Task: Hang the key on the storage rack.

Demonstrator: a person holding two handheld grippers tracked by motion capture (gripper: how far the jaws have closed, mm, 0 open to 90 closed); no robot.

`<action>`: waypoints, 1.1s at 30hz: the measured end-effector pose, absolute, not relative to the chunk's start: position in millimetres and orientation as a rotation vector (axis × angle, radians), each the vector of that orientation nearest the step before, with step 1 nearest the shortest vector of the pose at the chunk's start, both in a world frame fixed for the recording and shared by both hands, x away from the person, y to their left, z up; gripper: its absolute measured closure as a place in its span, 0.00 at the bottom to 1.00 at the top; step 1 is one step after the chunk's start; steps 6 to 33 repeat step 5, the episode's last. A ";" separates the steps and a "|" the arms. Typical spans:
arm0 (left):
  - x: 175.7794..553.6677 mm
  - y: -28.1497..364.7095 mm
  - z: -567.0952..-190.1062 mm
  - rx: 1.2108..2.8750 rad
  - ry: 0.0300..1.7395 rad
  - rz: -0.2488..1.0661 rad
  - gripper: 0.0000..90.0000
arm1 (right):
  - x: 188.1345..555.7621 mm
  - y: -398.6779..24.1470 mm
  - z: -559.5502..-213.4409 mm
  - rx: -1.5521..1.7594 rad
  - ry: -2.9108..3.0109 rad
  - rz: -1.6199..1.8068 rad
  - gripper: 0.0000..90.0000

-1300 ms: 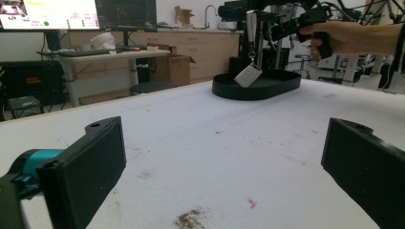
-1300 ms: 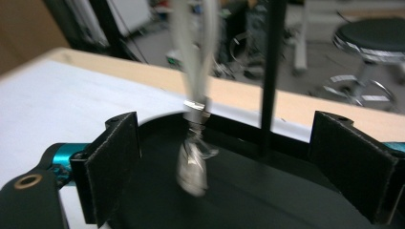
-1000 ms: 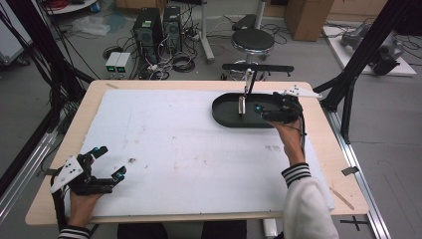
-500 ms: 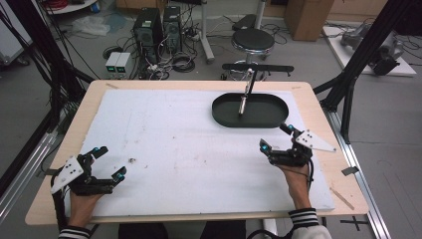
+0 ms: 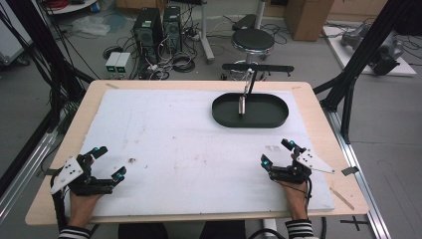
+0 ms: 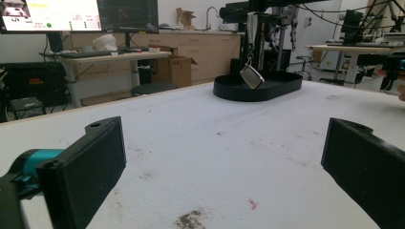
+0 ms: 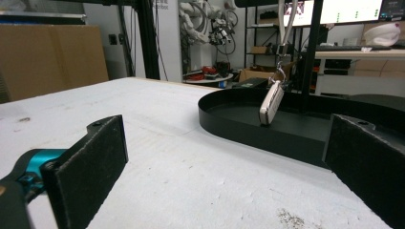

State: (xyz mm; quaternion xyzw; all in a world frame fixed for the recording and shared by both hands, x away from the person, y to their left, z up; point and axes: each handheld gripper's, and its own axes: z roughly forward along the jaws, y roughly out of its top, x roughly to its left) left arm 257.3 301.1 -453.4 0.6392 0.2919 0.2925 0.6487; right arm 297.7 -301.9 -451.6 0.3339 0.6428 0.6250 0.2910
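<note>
The right tool has come back from the black tray to the near edge of the tabletop, jaws wide and empty. On the left, the left tool hasn't budged, also gaping with nothing held. The small silver tag now stands in the tray on its lanyard, so the placing looks done.

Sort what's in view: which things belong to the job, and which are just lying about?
Job: black oval tray; small silver tag hanging on a strap into it; left tool and right tool, both open.
Lying about: stool; computer towers; cardboard box.
</note>
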 end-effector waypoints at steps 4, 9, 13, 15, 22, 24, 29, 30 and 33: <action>257.3 301.2 -453.4 1.457 0.661 0.666 0.02 | 298.2 -300.1 -451.5 0.887 1.734 1.648 0.00; 257.3 301.1 -453.4 1.453 0.665 0.665 0.02 | 297.9 -300.0 -451.6 0.897 1.731 1.652 0.00; 257.3 301.1 -453.4 1.453 0.665 0.665 0.02 | 297.9 -300.0 -451.6 0.897 1.731 1.652 0.00; 257.3 301.1 -453.4 1.453 0.665 0.665 0.02 | 297.9 -300.0 -451.6 0.897 1.731 1.652 0.00; 257.3 301.1 -453.4 1.453 0.665 0.665 0.02 | 297.9 -300.0 -451.6 0.897 1.731 1.652 0.00; 257.3 301.1 -453.4 1.453 0.665 0.665 0.02 | 297.9 -300.0 -451.6 0.897 1.731 1.652 0.00; 257.3 301.1 -453.4 1.453 0.665 0.665 0.02 | 297.9 -300.0 -451.6 0.897 1.731 1.652 0.00; 257.3 301.1 -453.4 1.453 0.665 0.665 0.02 | 297.9 -300.0 -451.6 0.897 1.731 1.652 0.00; 257.3 301.1 -453.4 1.453 0.665 0.665 0.02 | 297.9 -300.0 -451.6 0.897 1.731 1.652 0.00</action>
